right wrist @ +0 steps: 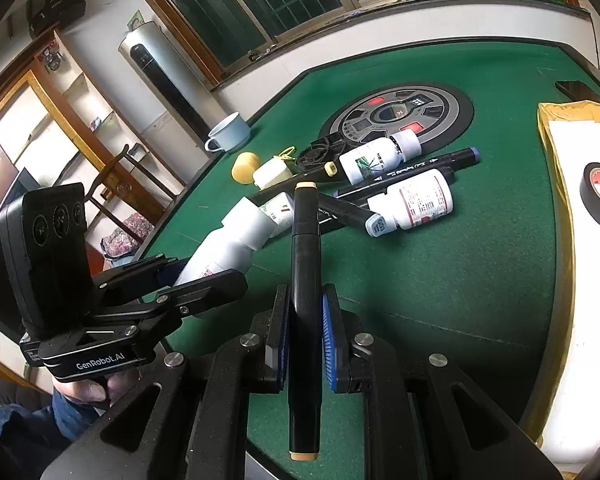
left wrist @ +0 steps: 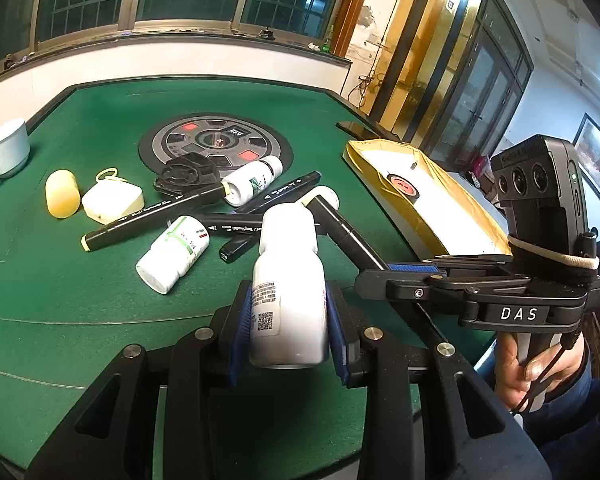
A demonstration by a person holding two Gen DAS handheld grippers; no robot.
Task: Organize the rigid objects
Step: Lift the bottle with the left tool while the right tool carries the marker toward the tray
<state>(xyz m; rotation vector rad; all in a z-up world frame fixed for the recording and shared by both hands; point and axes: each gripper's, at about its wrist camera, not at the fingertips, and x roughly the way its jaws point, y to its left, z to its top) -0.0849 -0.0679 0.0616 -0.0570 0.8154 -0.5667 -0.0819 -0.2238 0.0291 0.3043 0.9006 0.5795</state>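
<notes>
We take the box [left wrist: 440, 216] at the right of the green table [left wrist: 79, 320] as our landmark. Furthest left of it, the left gripper [left wrist: 287, 320] clamps a white bottle [left wrist: 287, 280], cap pointing forward toward the clutter. Nearer the box, the right gripper [right wrist: 304, 328] pinches a black marker [right wrist: 304, 280], its long axis running along the fingers. We judge the right hand closer for a drop-off.
</notes>
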